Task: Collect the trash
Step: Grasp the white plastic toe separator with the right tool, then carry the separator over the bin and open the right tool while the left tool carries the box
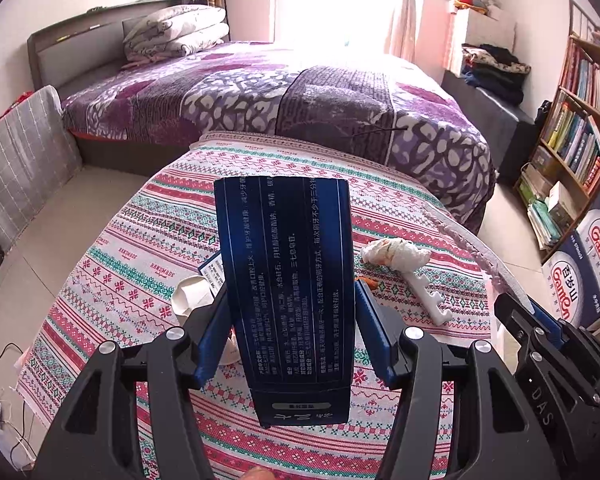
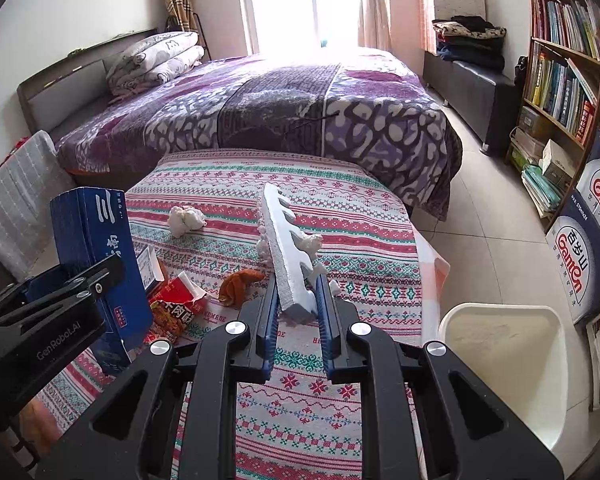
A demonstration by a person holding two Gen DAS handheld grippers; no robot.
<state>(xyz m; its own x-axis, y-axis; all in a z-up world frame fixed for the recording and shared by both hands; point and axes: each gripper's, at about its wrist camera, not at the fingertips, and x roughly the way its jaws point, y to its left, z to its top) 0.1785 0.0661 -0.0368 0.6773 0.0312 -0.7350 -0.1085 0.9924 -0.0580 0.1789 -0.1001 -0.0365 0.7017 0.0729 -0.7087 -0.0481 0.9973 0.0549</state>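
So we've got both hands full: left claw (image 1: 290, 316) is clamped on the blue toothpaste box (image 1: 288, 292), right claw (image 2: 298, 300) is pinching the white foam strip (image 2: 284, 248), both held up over the bench (image 2: 300, 400). Neither's in the white bin (image 2: 504, 344) off to the right yet. Still left on the cloth: the tissue wad (image 2: 186, 220), orange peel (image 2: 240, 284), red snack wrapper (image 2: 176, 304). Early days, we'd say.

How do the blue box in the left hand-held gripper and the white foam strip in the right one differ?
The blue box is dark, smooth-sided and printed with text; the white foam strip is plain, thin and notched along one edge. The box is wide, spreading the left hand-held gripper; the strip leaves the right hand-held gripper nearly closed. Both are held lifted above the patterned tablecloth.
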